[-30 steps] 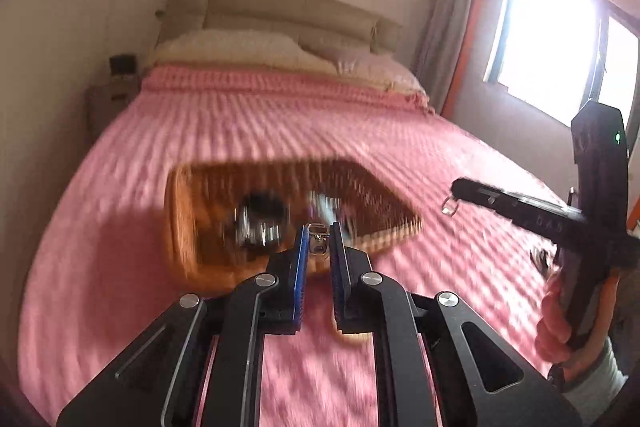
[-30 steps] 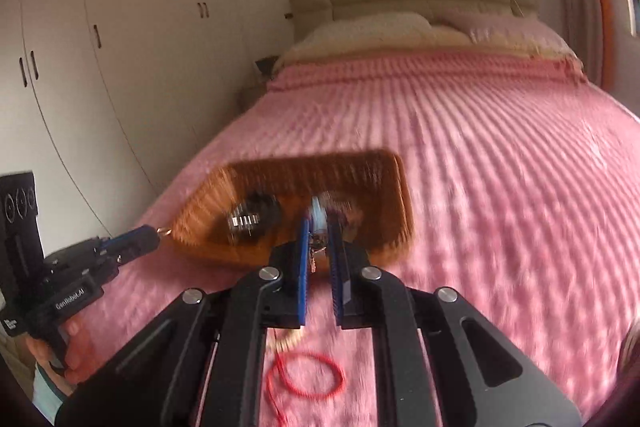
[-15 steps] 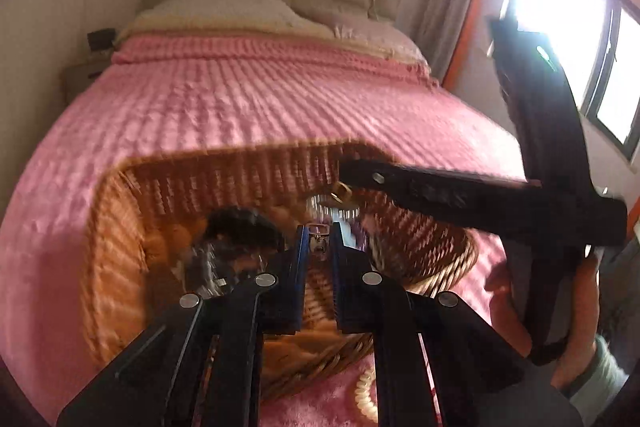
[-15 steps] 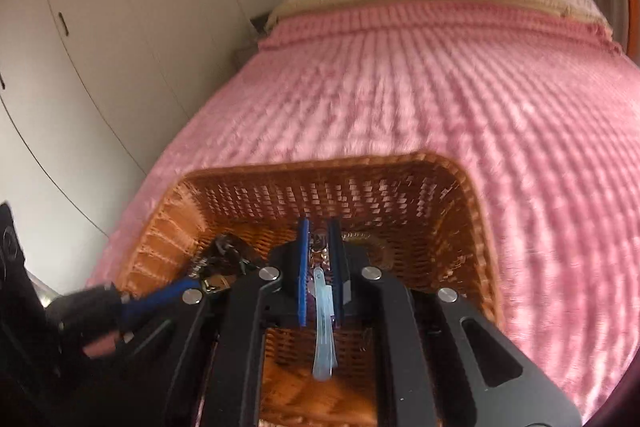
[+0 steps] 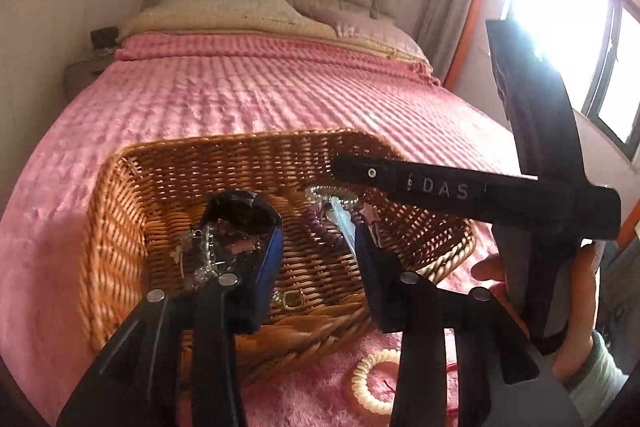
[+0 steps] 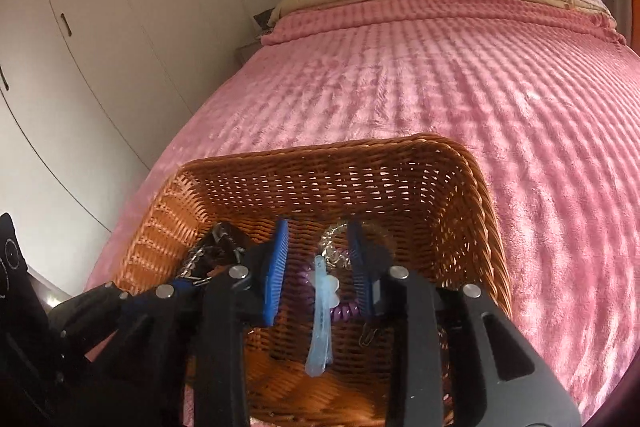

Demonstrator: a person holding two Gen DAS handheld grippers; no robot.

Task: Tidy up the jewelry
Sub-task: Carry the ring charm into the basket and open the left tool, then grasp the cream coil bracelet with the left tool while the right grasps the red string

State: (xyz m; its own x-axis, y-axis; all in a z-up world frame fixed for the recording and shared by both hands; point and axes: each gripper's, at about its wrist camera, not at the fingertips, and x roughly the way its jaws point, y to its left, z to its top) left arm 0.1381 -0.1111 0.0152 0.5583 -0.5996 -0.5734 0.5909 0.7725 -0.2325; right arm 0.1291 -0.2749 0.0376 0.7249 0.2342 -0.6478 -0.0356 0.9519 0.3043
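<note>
The right gripper (image 6: pixel 318 269), low in the centre of its own view, has its jaws opening, and a pale blue hair clip (image 6: pixel 320 323) lies lengthwise in the gap between the blue pads (image 6: pixel 276 275); neither pad appears to press on it, so it looks released rather than pinched. The left gripper (image 5: pixel 318 259), bottom centre of its view, is likewise opening with nothing clamped, and a small square gold ring (image 5: pixel 291 299) rests on the weave just below the gap. Both pairs of tips hang inside the wicker basket (image 6: pixel 400 155), which sits on the pink bedspread (image 5: pixel 240 95).

Around the tips lies a purple coil bracelet (image 5: pixel 320 227) in the middle of the basket, a clear beaded bracelet (image 5: pixel 332 193) behind it, and a dark watch with a chain tangle (image 5: pixel 236 215) at centre left. Outside, at the bottom right of the left view, a cream spiral hair tie (image 5: pixel 374 383) waits on the bedspread.

I judge all of these light. The clip is stiff, smooth plastic, likely slippery, best taken across its narrow middle. The spiral tie is springy and soft; pinch one side of the loop, since it will flex. Chains sag and snag on wicker, so lift them clear first
</note>
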